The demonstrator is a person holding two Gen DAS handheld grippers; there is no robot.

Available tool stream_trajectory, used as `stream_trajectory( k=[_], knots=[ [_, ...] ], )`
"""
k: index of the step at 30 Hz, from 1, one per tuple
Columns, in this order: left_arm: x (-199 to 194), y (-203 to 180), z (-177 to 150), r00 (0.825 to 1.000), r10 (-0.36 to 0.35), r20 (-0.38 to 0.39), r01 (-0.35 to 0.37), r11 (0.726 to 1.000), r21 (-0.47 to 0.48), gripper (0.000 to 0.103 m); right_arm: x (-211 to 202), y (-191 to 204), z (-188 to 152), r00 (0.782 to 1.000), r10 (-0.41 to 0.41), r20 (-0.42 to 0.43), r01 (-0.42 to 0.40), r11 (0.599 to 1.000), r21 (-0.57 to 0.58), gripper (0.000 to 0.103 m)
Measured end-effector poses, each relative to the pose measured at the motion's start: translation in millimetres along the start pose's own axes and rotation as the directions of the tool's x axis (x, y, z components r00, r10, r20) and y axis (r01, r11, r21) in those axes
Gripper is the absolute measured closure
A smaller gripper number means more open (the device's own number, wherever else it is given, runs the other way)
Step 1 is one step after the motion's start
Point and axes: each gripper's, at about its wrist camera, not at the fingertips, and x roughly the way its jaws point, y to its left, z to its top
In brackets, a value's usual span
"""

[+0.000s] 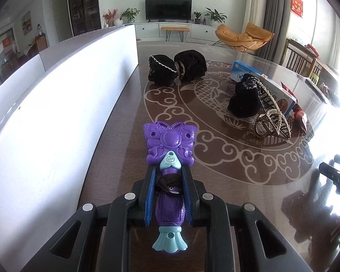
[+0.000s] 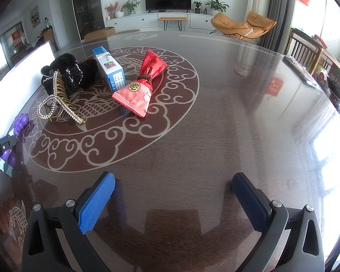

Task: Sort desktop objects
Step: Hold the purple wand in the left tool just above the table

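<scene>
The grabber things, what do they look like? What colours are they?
Both grippers look alike. The right gripper has a black plastic frame with triangle-shaped holes and round silver bolts. Its fingers carry bright blue bumpy pads. The left gripper has the same black frame, silver bolts and ridged blue pads. No cables or sleeves show.

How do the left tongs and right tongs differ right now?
The left tongs are shut on the purple butterfly toy, gripping its handle; the right tongs are open and empty. The left ones sit beside the white box; the right ones sit over bare table. Both have blue ribbed pads and point down at the table.
</scene>
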Motion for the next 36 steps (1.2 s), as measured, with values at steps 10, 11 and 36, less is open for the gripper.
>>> stream_trajectory(
  k=[10,11,36],
  knots=[
    [-1.6,0.5,-1.2,1.0,-0.011,0.002,0.011,1.0,-0.01,0.081,0.2,0.7,0.1,1.0,0.0,0.0,0.0,1.0,0.0,0.0],
    [-1.5,0.5,-1.1,1.0,-0.012,0.002,0.012,1.0,-0.011,0.081,-0.3,0.0,0.0,1.0,0.0,0.0,0.0,1.0,0.0,0.0],
    [-0.3,0.8,-1.0,1.0,-0.014,0.002,0.014,1.0,-0.014,0.081,0.1,0.6,0.1,1.0,0.0,0.0,0.0,1.0,0.0,0.0]
  ],
)
